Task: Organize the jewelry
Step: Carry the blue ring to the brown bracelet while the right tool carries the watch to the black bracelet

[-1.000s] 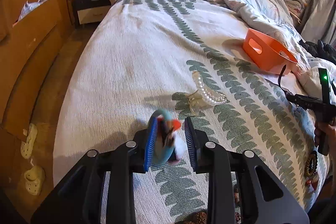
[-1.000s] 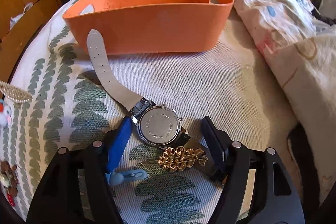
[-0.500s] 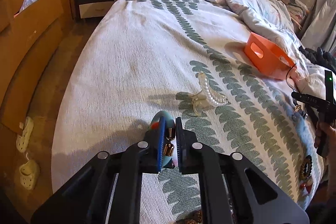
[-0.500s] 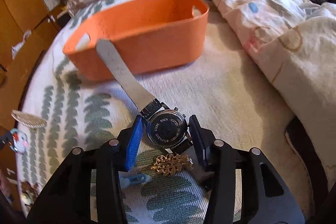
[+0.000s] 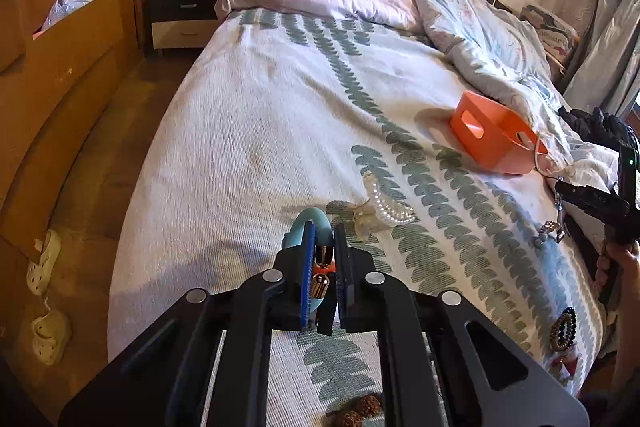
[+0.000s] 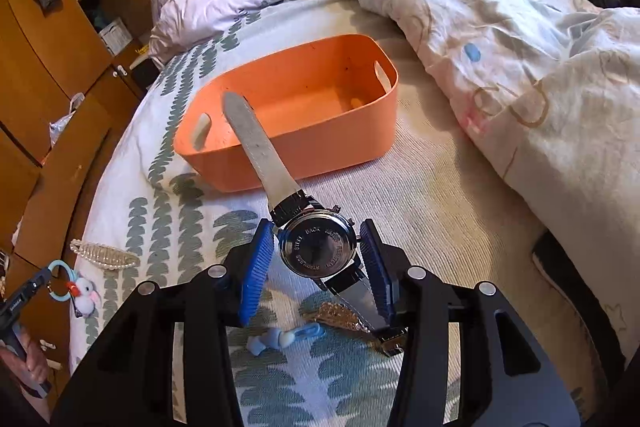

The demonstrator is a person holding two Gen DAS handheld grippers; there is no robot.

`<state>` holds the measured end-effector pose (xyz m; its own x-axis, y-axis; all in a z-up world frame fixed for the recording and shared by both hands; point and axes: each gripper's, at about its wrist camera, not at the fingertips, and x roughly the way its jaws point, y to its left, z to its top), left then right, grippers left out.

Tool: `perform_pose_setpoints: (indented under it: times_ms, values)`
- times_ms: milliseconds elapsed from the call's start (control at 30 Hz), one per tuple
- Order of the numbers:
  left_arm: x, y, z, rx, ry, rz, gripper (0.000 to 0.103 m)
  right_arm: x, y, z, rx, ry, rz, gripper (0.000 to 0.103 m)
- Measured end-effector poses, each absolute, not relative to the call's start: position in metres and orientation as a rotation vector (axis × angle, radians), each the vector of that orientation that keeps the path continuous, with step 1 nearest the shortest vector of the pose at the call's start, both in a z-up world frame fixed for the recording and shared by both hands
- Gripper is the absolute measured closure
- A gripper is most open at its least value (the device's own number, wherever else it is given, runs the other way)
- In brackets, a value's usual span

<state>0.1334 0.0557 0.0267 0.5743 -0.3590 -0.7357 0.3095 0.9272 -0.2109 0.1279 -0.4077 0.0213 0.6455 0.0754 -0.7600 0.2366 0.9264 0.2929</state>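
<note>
My left gripper is shut on a light-blue ring keychain, held just above the bedspread. In the right wrist view its white bunny charm hangs below the ring. My right gripper is shut on a wristwatch by its round case, back plate up, lifted off the bed. The watch's grey strap points at the orange basket, which stands just beyond and holds nothing I can make out. From the left wrist view the basket is far to the right.
A pearl hair clip lies ahead of the left gripper. Under the right gripper lie a gold brooch and a small blue charm. A bead bracelet sits near the bed's right edge. A crumpled duvet borders the basket.
The left jaws closed on the keychain and raised it slightly. The right jaws closed on the watch case and lifted it off the bed, with the basket now seen from above.
</note>
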Motion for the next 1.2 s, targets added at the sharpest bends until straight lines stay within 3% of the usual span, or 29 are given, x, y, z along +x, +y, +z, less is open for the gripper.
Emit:
perform_pose_setpoints:
  times_ms: [767,1200]
  values:
    - [0.053,0.054,0.094,-0.054,0.740,-0.389,0.094,-0.006,-0.364,0.118,0.391,0.731,-0.035,0.057]
    - [-0.004,0.059,0.103,-0.046,0.734,-0.410,0.094,-0.091,-0.315,0.103,0.396,0.742,-0.020,0.057]
